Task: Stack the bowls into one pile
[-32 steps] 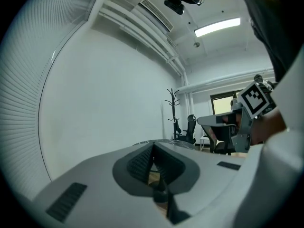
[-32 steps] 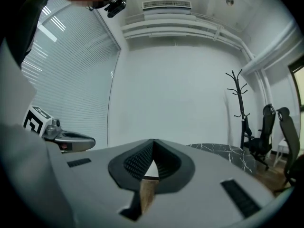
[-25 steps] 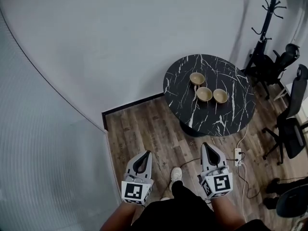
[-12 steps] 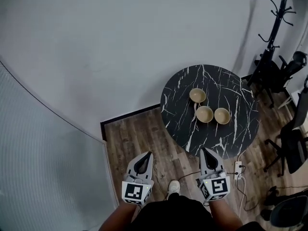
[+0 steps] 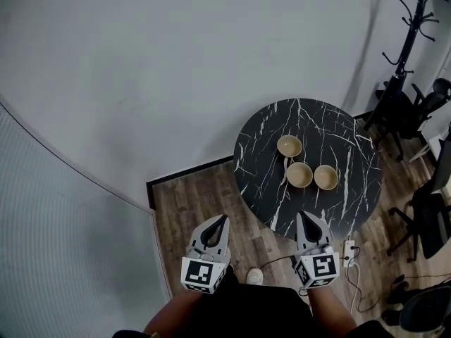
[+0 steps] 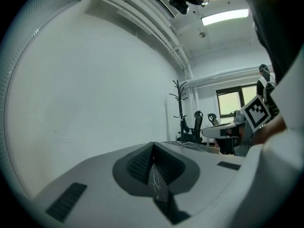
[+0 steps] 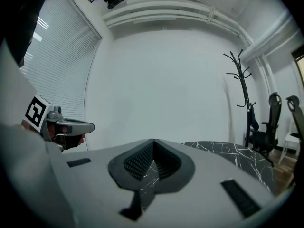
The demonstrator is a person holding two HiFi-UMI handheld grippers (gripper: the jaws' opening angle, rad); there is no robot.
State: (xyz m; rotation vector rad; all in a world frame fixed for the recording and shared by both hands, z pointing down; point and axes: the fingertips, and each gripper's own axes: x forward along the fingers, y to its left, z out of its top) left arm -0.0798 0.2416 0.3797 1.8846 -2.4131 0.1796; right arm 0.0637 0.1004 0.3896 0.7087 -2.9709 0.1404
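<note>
Standing by the bowls' (image 5: 299, 174) table (image 5: 331, 127) are coat rack (image 5: 402, 53) and chairs (image 5: 428, 220).

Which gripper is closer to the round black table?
Right. The right gripper is by the table, at its near edge; the left gripper is off to its left, over the floor.

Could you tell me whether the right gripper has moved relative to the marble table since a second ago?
Yes. The right gripper has come forward toward the marble table: a gap showed between them earlier; now its tip overlaps the table's near edge.
</note>
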